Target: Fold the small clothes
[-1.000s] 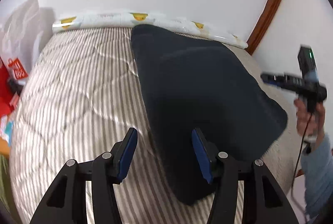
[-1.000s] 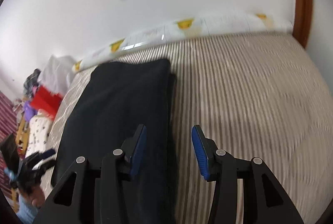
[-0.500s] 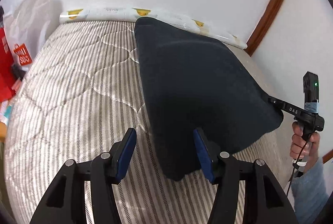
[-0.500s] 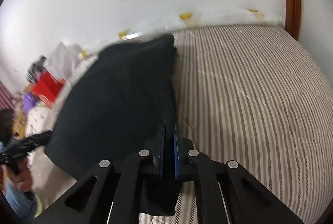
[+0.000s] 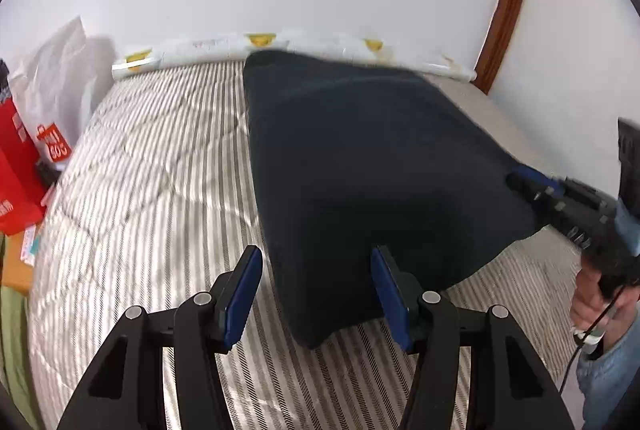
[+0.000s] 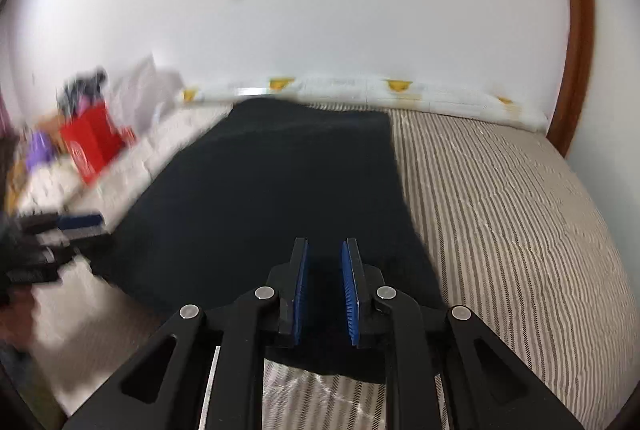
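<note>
Each wrist camera looked forward and downward along its own fingers, close above the striped bed (image 5: pixel 160 166), toward the white wall, the left view from the left side, the right from the right, both sharing the dark garment (image 5: pixel 360 158) and patterned roll (image 6: pixel 400 94).

We held the left gripper (image 5: pixel 316 290) with its blue pads apart over the near corner of a dark cloth (image 5: pixel 360 166) spread across a striped mattress (image 5: pixel 152 198). At the right edge, the right gripper (image 5: pixel 524 176) met the cloth's side corner, a hand (image 5: pixel 596 294) in a denim sleeve (image 5: pixel 612 370) behind it. A printed bolster (image 5: pixel 320 42) lay along the white wall; red bags (image 5: pixel 20 166) stood at left.
</note>
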The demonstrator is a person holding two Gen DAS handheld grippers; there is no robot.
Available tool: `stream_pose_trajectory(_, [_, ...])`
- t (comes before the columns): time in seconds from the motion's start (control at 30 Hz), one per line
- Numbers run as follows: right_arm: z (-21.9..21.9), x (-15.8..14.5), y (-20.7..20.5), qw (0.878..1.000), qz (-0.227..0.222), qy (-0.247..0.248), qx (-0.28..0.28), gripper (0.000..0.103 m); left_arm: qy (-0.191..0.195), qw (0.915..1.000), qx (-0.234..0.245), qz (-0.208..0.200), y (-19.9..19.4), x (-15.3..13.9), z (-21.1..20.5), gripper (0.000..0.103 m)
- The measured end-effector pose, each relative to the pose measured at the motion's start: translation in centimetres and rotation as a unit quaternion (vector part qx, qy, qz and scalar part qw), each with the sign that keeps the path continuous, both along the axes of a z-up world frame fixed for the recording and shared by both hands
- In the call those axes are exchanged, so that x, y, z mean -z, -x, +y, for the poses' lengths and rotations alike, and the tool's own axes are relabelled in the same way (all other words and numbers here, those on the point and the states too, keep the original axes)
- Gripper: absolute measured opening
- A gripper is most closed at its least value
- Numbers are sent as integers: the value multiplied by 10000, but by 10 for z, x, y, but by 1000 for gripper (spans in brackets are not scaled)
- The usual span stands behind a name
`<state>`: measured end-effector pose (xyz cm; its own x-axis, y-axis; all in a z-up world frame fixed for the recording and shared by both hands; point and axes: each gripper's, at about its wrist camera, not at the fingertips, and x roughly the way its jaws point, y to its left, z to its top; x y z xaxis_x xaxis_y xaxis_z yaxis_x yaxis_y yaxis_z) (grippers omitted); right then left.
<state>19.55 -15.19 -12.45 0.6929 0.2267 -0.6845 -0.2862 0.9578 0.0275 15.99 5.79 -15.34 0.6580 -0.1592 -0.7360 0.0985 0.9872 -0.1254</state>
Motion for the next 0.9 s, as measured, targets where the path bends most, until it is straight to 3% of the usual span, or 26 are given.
stream_pose_trajectory(0.07, [-6, 23, -1, 9990, 170, 305, 262, 14, 272, 9995, 25, 131, 2, 7, 7, 56])
stream_pose_trajectory(0.1, [-14, 26, 1, 9992, 151, 138, 350, 14, 360, 9992, -5, 161, 4, 7, 10, 56])
stream_pose_trajectory(0.2, [-25, 16, 2, 9981, 365, -56, 498, 14, 284, 9995, -6, 109, 8, 2, 10, 56])
stream_pose_trajectory(0.33, [-33, -4, -1, 9959, 329, -400, 743, 19, 314, 9995, 30, -70, 6, -10, 1, 53])
stream_pose_trajectory(0.47, [-13, -11, -4, 9954, 312, -788, 446, 24, 411, 9985, 253, -257, -8, -16, -21, 54])
stream_pose_trajectory(0.6, [24, 8, -6, 9994, 275, -189, -1, 27, -146, 9992, 258, -274, -19, -8, -45, 57])
stream_pose_trajectory(0.73, [2, 17, -11, 9982, 385, -209, 407, 27, -235, 9991, 220, -260, -19, -8, -48, 57])
stream_pose_trajectory(0.9, [-27, 21, -15, 9968, 489, -234, 586, 15, -338, 9988, 215, -285, -15, -8, -44, 57])
